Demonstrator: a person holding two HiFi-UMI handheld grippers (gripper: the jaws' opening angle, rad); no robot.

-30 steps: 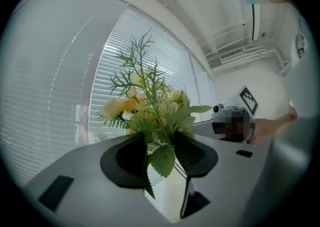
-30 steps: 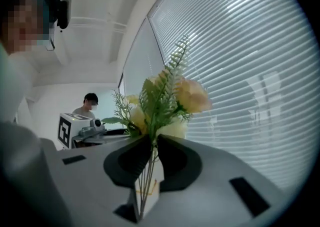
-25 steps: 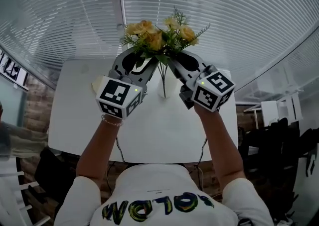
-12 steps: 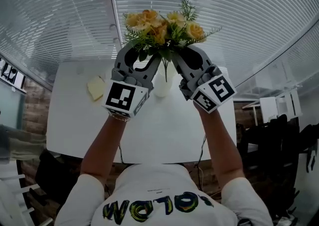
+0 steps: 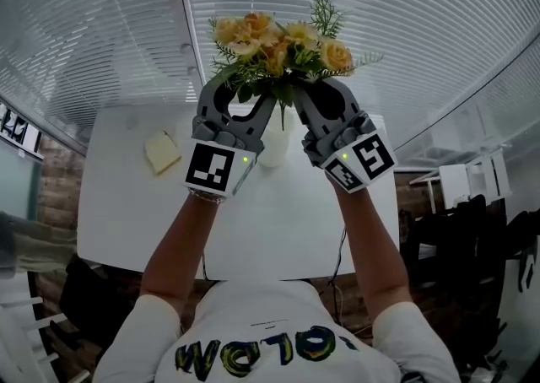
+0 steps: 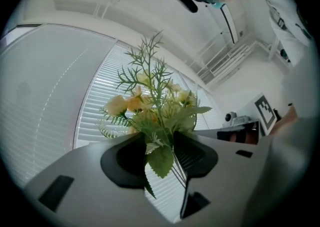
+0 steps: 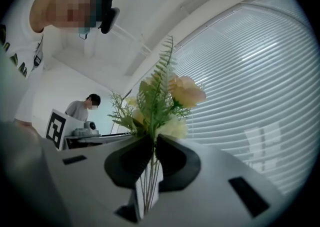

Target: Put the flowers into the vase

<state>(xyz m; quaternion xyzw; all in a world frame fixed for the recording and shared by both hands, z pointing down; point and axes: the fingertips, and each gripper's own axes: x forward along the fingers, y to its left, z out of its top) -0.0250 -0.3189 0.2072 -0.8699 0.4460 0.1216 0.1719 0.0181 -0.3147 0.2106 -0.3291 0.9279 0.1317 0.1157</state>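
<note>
The person stands at the white bench (image 5: pixel 118 204) with both arms raised, and the flowers (image 5: pixel 274 48), a bunch of yellow and cream blooms with fern sprigs, are held up in the air between the two tools, in front of the slatted blinds (image 5: pixel 405 27). The left tongs (image 5: pixel 257 94) come in from one side at the leafy base of the bunch. Their jaws stand partly apart, and in the left gripper view leaves and thin stems fill the gap and are pressed from both sides. The right tongs (image 5: pixel 297 94) meet the bunch from the other side. In the right gripper view their jaws are drawn almost together, pinching the bundle of thin stems just under the blooms.

The white vase (image 5: pixel 272 152) stands on the bench directly below, between the two tools. The stem ends hang down towards its mouth, but I cannot tell whether they reach inside. A pale yellow pad (image 5: pixel 162 152) lies on the bench well to the left of the vase.

As for writing, the only print I can read is on the person's white shirt (image 5: pixel 270 322). It has coloured letters, seen upside down from above, and what I can make out is "COLOM". Each tool's cube carries black-and-white square patterns but no words. The framed pictures (image 5: pixel 15 128) on the wall at the far left are too small to read. In the right gripper view another person (image 7: pixel 82 107) sits in the background.
</note>
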